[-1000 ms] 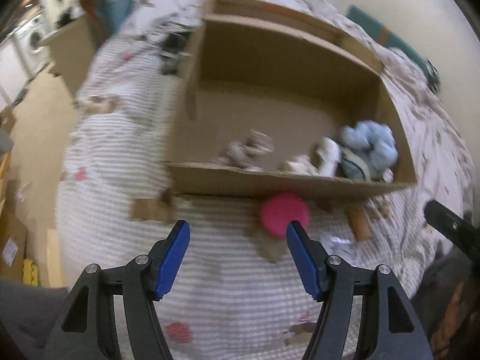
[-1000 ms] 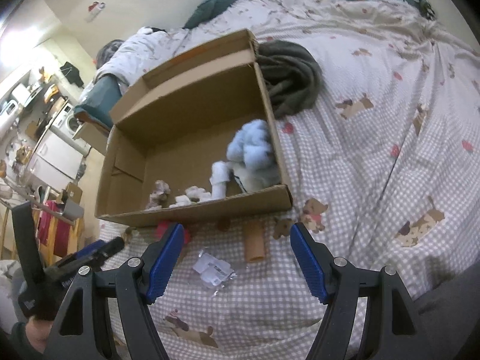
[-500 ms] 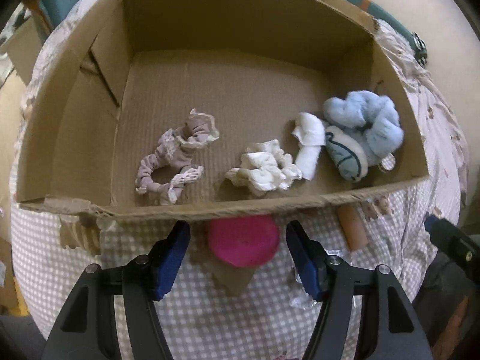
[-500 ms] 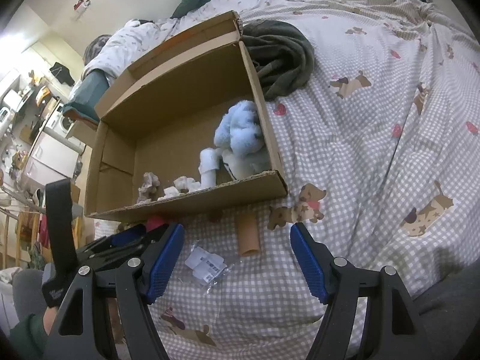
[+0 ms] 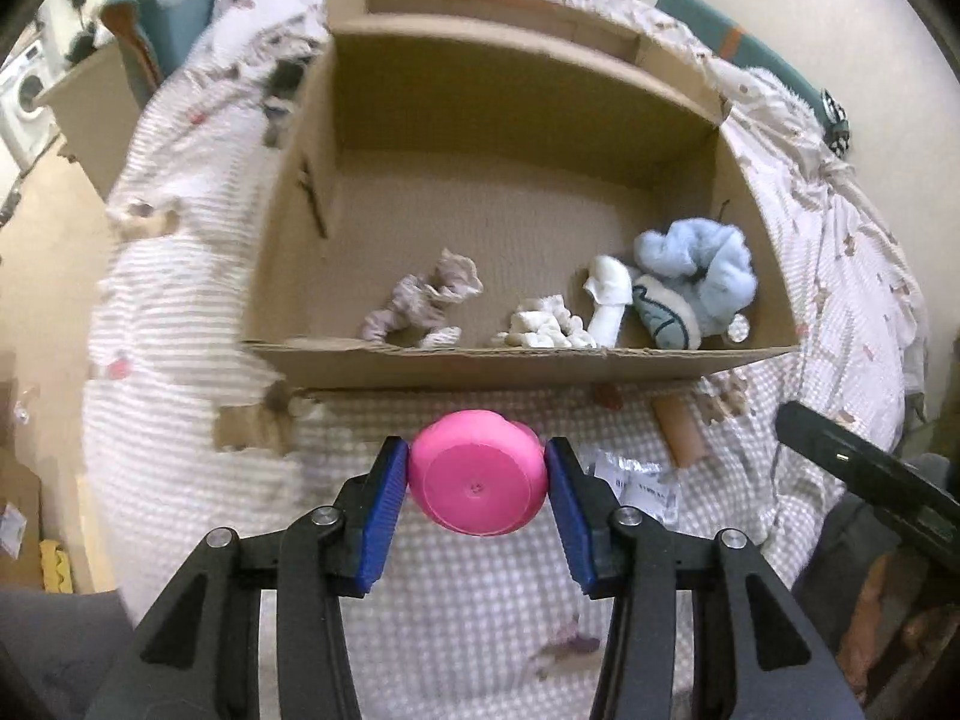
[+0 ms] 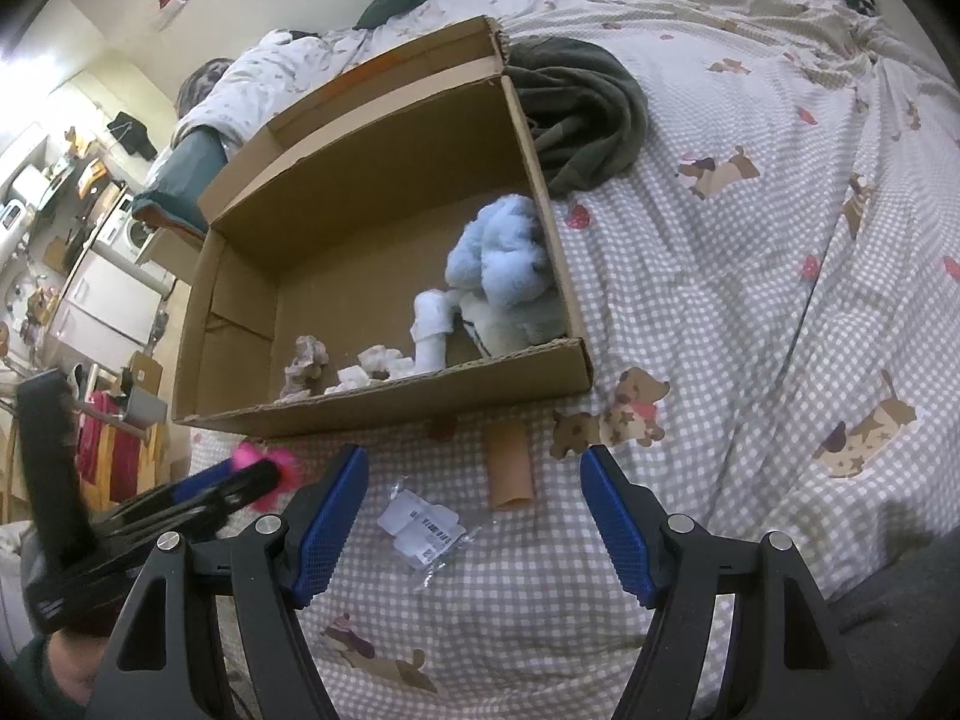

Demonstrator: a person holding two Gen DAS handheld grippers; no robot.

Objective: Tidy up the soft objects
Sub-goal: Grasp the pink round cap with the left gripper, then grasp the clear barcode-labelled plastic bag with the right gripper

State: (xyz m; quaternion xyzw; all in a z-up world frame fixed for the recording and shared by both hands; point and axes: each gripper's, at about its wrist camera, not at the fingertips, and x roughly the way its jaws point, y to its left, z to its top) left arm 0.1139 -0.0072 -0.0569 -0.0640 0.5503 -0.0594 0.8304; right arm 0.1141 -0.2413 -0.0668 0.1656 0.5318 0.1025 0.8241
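While your left hand-held gripper (image 5: pixel 477 483) closes, the blue pads are already against both flanks of the pink round object (image 5: pixel 477 480), which sits between them just in front of the near wall of the cardboard box (image 5: pixel 480 363), over the bed (image 6: pixel 750 312). It reads as a squat, smooth-skinned puck; judging by the task it should be soft and light, so expect it to squash a little and perhaps slip on that glossy surface. You have it across its widest part, which looks like the right place; squeeze only enough to hold.

Your right hand-held gripper (image 6: pixel 474 516) hangs wide apart with nothing between its jaws, above the near edge of the bed.

Now the count. One box, lying open. Inside, along its near wall: one beige scrunchie (image 5: pixel 426 306) left of centre, one white scrunchie (image 5: pixel 543 330) beside it, one white rolled cloth (image 5: pixel 609 303) standing next along, and one pale blue plush piece (image 5: pixel 696 282) in the near right corner, so four soft things are already stowed. Out on the bed near the box's front: one tan tube-shaped piece (image 6: pixel 510 465), one clear plastic packet (image 6: pixel 423 531) with a label. One dark green garment (image 6: pixel 582 120) lies bunched against the box's far right corner. And one pink piece, in your grip.
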